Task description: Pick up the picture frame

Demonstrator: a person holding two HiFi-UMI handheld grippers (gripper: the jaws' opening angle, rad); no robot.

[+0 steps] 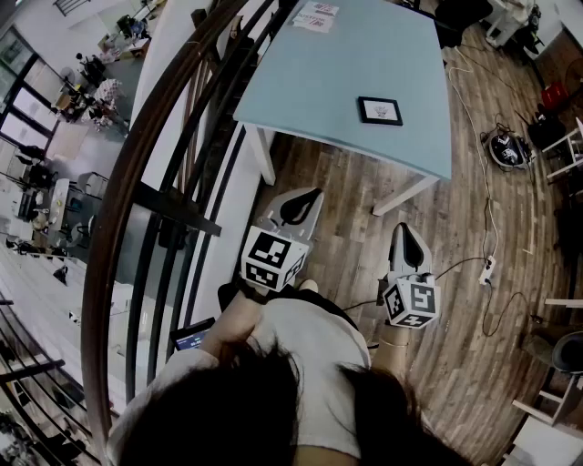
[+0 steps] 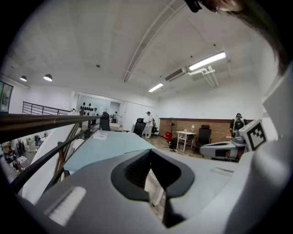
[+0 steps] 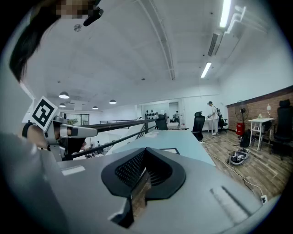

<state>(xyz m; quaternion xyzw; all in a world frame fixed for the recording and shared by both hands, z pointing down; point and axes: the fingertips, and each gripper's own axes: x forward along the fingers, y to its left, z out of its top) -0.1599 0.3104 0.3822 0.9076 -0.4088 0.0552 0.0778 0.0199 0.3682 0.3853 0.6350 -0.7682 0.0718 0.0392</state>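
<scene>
The picture frame [image 1: 380,110] lay flat on the blue table [image 1: 319,82], well apart from both grippers. The left gripper [image 1: 299,207] and right gripper [image 1: 407,246] were clenched and empty. The frame looked light, stiff and probably fragile, so it was best pinched on one edge.

A pale blue table [image 1: 364,55] stands on a wooden floor [image 1: 455,309], just beside a dark curved railing [image 1: 137,182]; two papers [image 1: 314,16] lie at its far end; a white cable [image 1: 490,214] runs to a power strip [image 1: 486,270] on the right.

Black picture frame [image 1: 380,110], pale blue table [image 1: 346,64]
</scene>
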